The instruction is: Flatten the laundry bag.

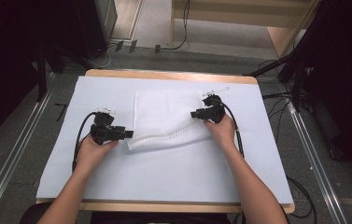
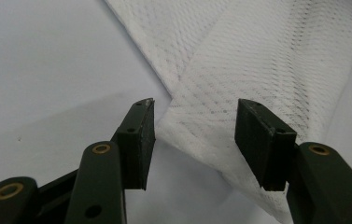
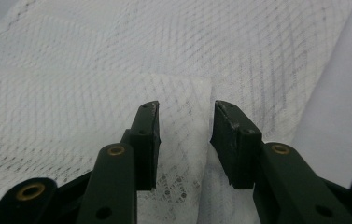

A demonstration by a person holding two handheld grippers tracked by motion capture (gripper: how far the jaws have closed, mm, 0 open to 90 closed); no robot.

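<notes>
Left gripper (image 2: 194,140) agape, right gripper (image 3: 185,140) agape, perhaps touching white cloth (image 1: 166,119)

Bare forearms; each black tool (image 1: 128,134) has brass rivets and a trailing black cable (image 1: 77,140)

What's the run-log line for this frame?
left gripper: open at cloth near-left corner | right gripper: open, straddling raised fold | cloth: on table, ungripped

No legible text or labels
</notes>
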